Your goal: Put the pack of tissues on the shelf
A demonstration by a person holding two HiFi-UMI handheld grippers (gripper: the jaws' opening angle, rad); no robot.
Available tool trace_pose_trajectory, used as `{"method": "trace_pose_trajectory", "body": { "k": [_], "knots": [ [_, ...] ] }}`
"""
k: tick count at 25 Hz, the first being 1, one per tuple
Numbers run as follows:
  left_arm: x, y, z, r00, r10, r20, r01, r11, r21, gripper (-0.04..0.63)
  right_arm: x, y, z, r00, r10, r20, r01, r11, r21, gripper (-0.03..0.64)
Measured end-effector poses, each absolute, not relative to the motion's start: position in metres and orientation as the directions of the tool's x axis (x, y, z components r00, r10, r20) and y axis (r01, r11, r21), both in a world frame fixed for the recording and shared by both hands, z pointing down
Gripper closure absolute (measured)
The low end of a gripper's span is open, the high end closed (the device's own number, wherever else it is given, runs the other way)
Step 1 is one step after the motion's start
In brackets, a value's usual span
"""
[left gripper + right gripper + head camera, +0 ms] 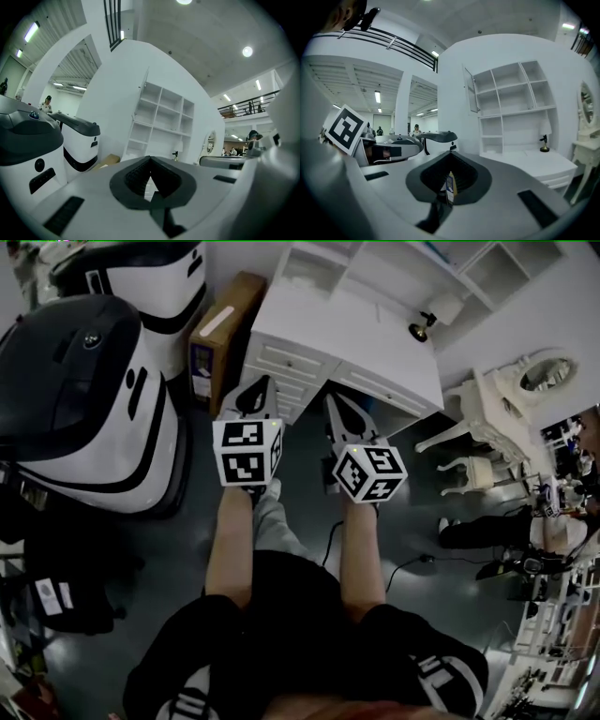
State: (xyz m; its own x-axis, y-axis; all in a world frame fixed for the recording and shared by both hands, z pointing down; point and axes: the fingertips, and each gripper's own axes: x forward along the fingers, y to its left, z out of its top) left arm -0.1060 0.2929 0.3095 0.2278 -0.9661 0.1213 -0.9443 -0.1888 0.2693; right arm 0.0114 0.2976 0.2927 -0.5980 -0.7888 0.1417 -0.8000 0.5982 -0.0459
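Note:
No pack of tissues shows in any view. The white shelf unit stands on the back of a white desk ahead of me; its open compartments look empty. My left gripper and right gripper are held side by side over the floor, both pointing at the desk's drawers. The left gripper has its jaws meeting at the tip, with nothing between them. The right gripper is shut too; only a slit remains, and a cardboard box behind it shows through.
Two big white-and-black machines crowd the left. A cardboard box leans beside the desk. A small lamp stands on the desk. At the right are a white vanity with an oval mirror and a cluttered bench. Cables lie on the floor.

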Motion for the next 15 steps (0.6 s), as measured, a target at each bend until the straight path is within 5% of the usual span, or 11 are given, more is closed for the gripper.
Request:
{"method": "trace_pose_trajectory", "body": {
  "k": [15],
  "knots": [
    [-0.057,0.221,0.340,0.340,-0.923,0.177,-0.916,-0.284,0.283,0.584,0.043,0.232,0.339,-0.566,-0.793,0.223,-0.823,0.560,-0.099,0.601]
  ]
}}
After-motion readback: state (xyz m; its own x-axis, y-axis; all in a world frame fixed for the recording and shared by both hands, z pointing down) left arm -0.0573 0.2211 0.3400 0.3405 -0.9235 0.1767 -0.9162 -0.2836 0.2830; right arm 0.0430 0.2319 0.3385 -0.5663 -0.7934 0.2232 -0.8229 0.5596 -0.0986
